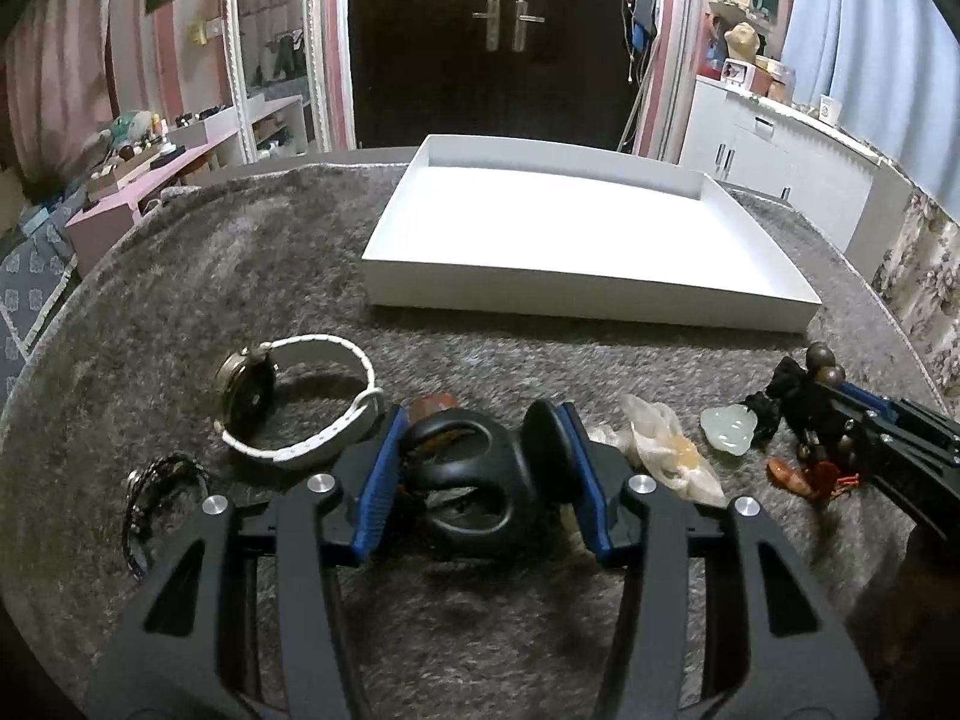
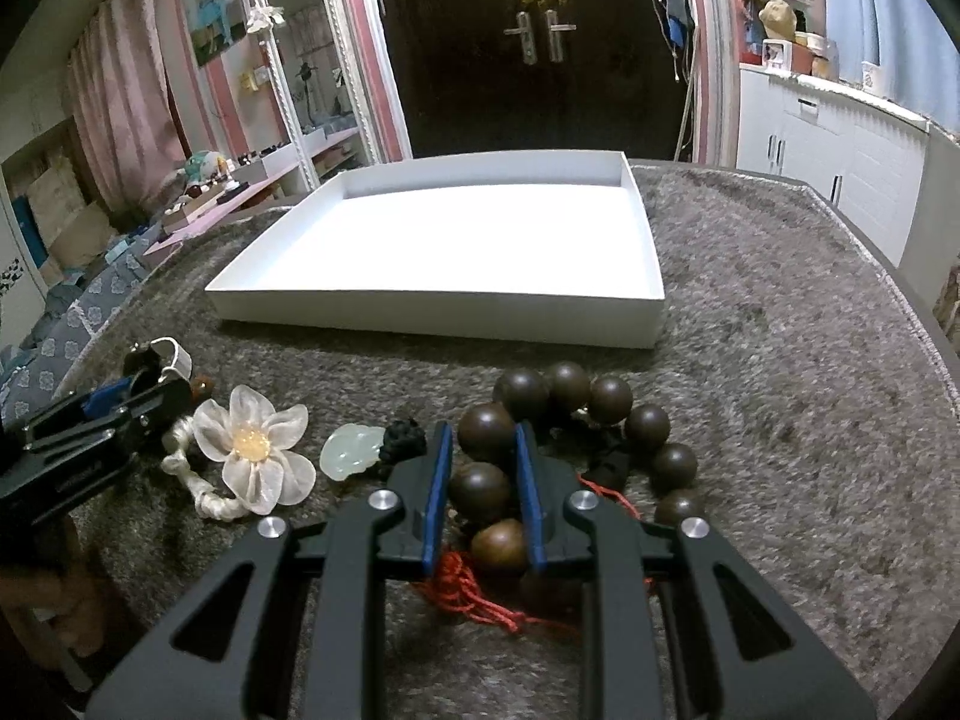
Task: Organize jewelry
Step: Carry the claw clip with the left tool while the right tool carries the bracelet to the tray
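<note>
My left gripper (image 1: pixel 480 420) is shut on a black looped hair clip (image 1: pixel 468 480); both blue pads press its sides just above the grey fuzzy cloth. An amber bead (image 1: pixel 433 405) shows behind the clip. My right gripper (image 2: pixel 483 432) is shut on a dark wooden bead bracelet (image 2: pixel 648 426), with one bead squeezed between its pads and a red cord (image 2: pixel 474 594) trailing below. Between the two grippers lie a pale fabric flower (image 2: pixel 258 456) and a light green jade pendant (image 2: pixel 351 450). A white tray (image 1: pixel 576 228) stands beyond with nothing in it.
A white-strap watch (image 1: pixel 288 402) and a dark chain bracelet (image 1: pixel 156 492) lie left of my left gripper. The right gripper (image 1: pixel 840 402) shows at the right edge of the left wrist view. The table's rounded edge (image 2: pixel 900 300) curves close on the right. Shelves and cabinets stand behind.
</note>
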